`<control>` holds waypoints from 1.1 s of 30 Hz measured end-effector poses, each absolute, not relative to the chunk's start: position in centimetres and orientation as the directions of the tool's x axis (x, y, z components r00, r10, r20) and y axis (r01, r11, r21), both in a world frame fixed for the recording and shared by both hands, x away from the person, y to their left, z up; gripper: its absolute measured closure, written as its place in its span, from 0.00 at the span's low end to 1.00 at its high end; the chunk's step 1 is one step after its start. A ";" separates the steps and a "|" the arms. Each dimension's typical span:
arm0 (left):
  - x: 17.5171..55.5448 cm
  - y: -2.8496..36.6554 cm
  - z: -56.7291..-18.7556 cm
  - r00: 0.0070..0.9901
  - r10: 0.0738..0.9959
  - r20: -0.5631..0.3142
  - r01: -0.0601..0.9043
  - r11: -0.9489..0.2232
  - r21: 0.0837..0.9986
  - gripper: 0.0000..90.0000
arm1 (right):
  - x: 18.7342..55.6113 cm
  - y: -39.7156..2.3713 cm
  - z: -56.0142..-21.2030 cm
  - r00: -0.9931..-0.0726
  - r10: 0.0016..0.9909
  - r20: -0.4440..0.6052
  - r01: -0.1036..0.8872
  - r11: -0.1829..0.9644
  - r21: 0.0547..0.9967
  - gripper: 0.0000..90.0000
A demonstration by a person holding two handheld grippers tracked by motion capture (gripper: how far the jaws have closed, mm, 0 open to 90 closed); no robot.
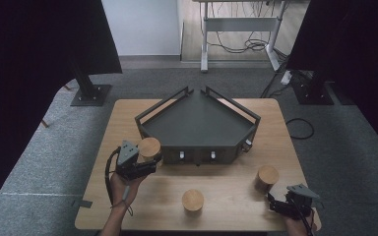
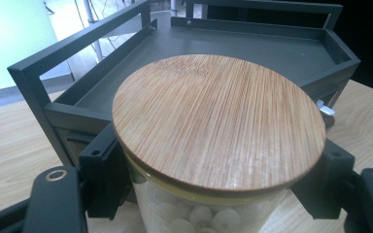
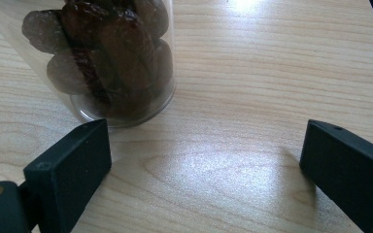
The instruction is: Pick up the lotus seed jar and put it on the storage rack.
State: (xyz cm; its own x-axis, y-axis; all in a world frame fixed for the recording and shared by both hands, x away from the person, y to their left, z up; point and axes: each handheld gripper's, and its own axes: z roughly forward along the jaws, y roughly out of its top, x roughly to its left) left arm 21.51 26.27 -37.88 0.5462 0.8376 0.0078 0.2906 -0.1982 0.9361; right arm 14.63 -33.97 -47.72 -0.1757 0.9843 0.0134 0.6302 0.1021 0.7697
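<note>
My left claw (image 1: 150,164) is squeezed shut on a jar (image 2: 209,213) with a wood lid (image 2: 218,119). I can see white balls inside the glass. The jar sits at the left near corner of the dark tray (image 1: 197,120), just beside its low wall. I think I am in the middle of carrying this jar to the tray. Next I need to lift it higher than the wall, bring it over the tray floor, and set it down softly before I let go.

In the middle of the table (image 1: 128,113), near me, a second jar (image 1: 193,200) waits by itself.

On the right a third jar (image 1: 267,177) holds dark fruit (image 3: 107,53). My right claw (image 1: 275,205) is wide open with nothing in it, low on the table just near that jar. It looks ready to go in and grab it next.
</note>
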 end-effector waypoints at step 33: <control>23.2 25.5 -36.4 0.543 0.840 0.015 0.286 -0.202 0.937 0.28 | 14.6 -33.9 -47.7 -0.175 0.984 0.015 0.630 0.100 0.770 0.04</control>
State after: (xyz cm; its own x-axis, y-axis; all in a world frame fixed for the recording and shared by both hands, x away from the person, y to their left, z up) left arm 23.25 25.51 -36.41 0.5429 0.8396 0.0150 0.2861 -0.2018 0.9367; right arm 14.64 -33.95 -47.73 -0.1749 0.9845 0.0148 0.6302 0.1004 0.7699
